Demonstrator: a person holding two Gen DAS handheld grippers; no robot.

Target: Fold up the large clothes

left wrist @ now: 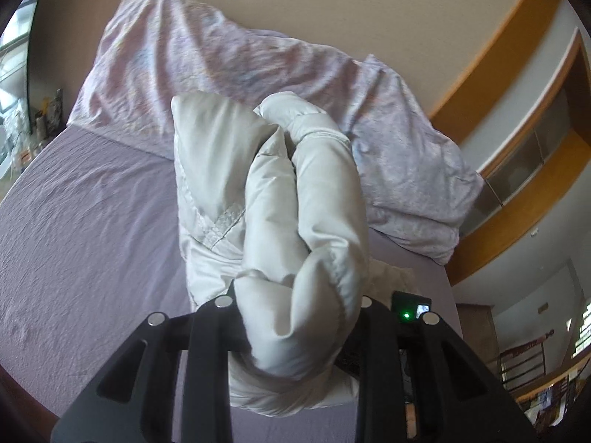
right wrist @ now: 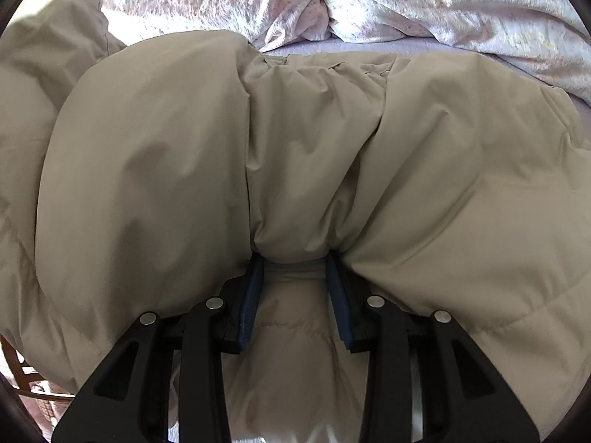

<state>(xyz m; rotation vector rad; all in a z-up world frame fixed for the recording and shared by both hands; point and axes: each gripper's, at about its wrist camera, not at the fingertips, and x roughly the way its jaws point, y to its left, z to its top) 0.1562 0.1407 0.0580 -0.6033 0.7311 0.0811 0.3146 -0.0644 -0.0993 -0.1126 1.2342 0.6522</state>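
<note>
A puffy pale grey-beige padded jacket (left wrist: 280,199) lies on a purple bed sheet (left wrist: 81,229). In the left wrist view a thick roll of its fabric fills the space between the fingers of my left gripper (left wrist: 295,317), which is shut on it and lifts it off the bed. In the right wrist view the same jacket (right wrist: 295,147) fills the frame, bulging over my right gripper (right wrist: 295,265). Its blue pads (right wrist: 251,295) pinch a bunched fold of the fabric. The fingertips of both grippers are buried in the fabric.
A crumpled pink floral duvet (left wrist: 229,59) lies across the far side of the bed and also shows in the right wrist view (right wrist: 406,3). A wall with wooden trim (left wrist: 495,66) stands to the right. A small black device with a green light (left wrist: 410,308) shows behind the jacket.
</note>
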